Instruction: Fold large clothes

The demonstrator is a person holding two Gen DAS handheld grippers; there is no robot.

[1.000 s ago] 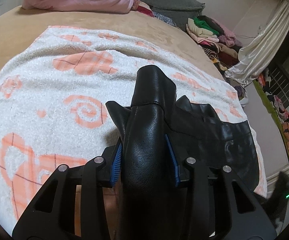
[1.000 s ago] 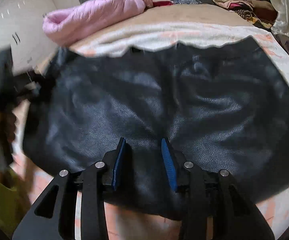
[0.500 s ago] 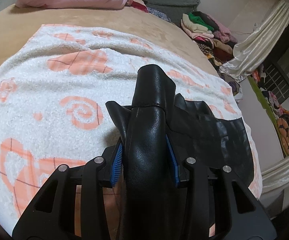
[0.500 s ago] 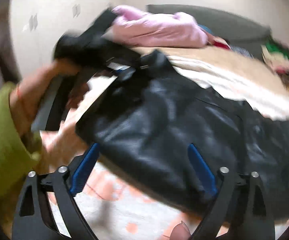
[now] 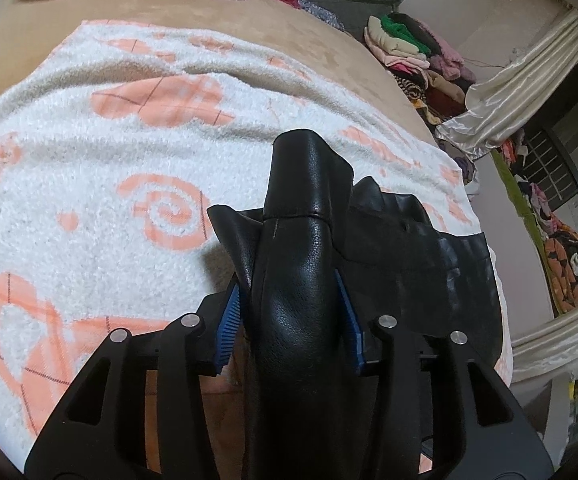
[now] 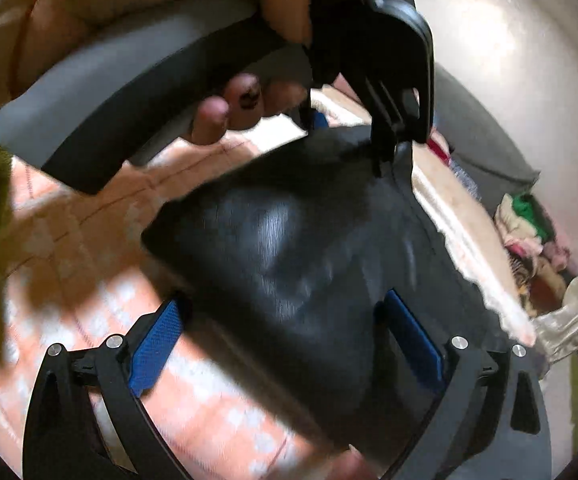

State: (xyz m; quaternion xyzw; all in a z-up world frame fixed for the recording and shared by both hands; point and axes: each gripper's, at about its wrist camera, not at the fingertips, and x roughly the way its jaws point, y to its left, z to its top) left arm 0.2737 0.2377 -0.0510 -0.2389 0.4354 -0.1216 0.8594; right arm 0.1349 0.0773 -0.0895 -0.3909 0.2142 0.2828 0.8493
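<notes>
Now, mid-fold, the left gripper [image 5: 289,320] is clamped on a bunched edge of the black leather garment [image 6: 309,248] on the patterned towel [image 5: 89,180], while the right gripper [image 6: 289,340], jaws just opened wide over it and pressing nothing, likely needs a fresh edge to grip.

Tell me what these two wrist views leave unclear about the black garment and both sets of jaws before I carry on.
- Left wrist view: the bunched black garment hides its own held edge, so the layer count in the left gripper is unknown.
- Right wrist view: motion blur smears the garment's folds.
- Right wrist view: the right gripper, jaws just opened, straddles the garment; contact unclear.
- Both views: the patterned towel runs off frame.
</notes>
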